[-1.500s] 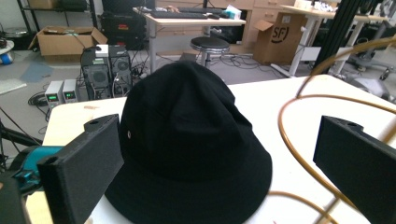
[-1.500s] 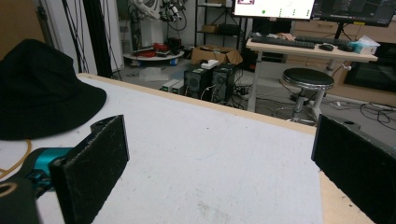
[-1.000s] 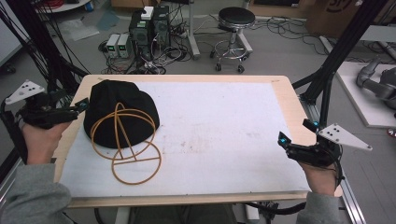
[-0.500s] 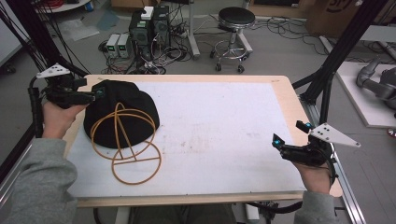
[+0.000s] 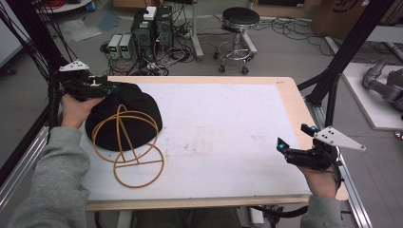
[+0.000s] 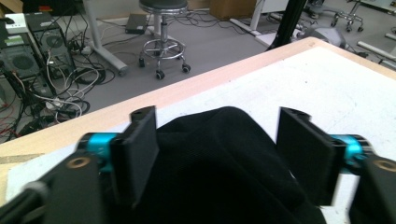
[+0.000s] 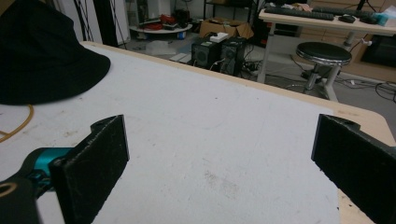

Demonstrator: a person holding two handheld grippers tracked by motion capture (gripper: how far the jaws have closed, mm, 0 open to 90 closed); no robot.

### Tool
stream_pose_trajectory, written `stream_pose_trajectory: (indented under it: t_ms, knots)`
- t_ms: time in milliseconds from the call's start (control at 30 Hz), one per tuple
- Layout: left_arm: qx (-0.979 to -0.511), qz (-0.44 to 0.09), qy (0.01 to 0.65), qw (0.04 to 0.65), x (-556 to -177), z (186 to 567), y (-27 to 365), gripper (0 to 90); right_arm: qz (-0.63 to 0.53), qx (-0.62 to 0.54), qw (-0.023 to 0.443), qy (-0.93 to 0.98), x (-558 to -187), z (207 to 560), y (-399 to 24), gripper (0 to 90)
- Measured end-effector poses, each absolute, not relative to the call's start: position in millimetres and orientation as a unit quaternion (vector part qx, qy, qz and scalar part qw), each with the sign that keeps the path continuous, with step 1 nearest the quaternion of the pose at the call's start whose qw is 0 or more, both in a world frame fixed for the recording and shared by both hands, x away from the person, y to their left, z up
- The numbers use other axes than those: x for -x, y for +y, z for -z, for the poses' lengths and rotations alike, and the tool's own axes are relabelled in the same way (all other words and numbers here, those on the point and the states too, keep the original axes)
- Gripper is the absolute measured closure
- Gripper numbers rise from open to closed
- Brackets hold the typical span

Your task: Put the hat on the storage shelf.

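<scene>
A black fabric hat [image 5: 124, 113] lies on the left of the white table mat [image 5: 228, 128]. A tan wire frame of hoops [image 5: 135, 161] rests over its near side and on the mat. My left gripper [image 5: 113, 88] is at the hat's far left rim. In the left gripper view it [image 6: 217, 140] is open, with the hat's black cloth [image 6: 219, 172] bulging up between the two jaws. Over the table's front right edge my right gripper [image 5: 291, 138] is held open and empty; its own view [image 7: 219, 154] has the hat [image 7: 42, 56] far off at the upper left.
The wooden table edge [image 5: 290, 102] frames the mat. Black frame posts [image 5: 340, 71] stand by the right side. On the floor behind the table are computer boxes with cables [image 5: 152, 28] and a stool [image 5: 240, 21].
My left gripper has moved from the table's left edge away from the person, onto the hat's far rim. The right gripper has drifted slightly toward the front edge.
</scene>
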State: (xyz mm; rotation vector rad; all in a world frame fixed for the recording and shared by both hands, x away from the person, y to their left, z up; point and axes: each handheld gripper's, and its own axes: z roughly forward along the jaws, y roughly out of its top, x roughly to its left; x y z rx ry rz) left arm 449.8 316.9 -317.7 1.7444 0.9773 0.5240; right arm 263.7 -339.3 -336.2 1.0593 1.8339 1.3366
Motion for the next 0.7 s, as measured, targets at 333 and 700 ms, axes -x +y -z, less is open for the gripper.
stream_pose_trajectory:
  t_ms: [333, 700]
  knots:
    - [-0.734, -0.219, 0.412, 0.494, -458, 330, 319, 67.2, -0.500, -0.406, 0.306, 0.701, -265, 341, -339, 3.6]
    - [-0.738, -0.233, 0.404, 0.487, -454, 327, 317, 86.7, -0.498, -0.406, 0.305, 0.704, -266, 343, -339, 3.6]
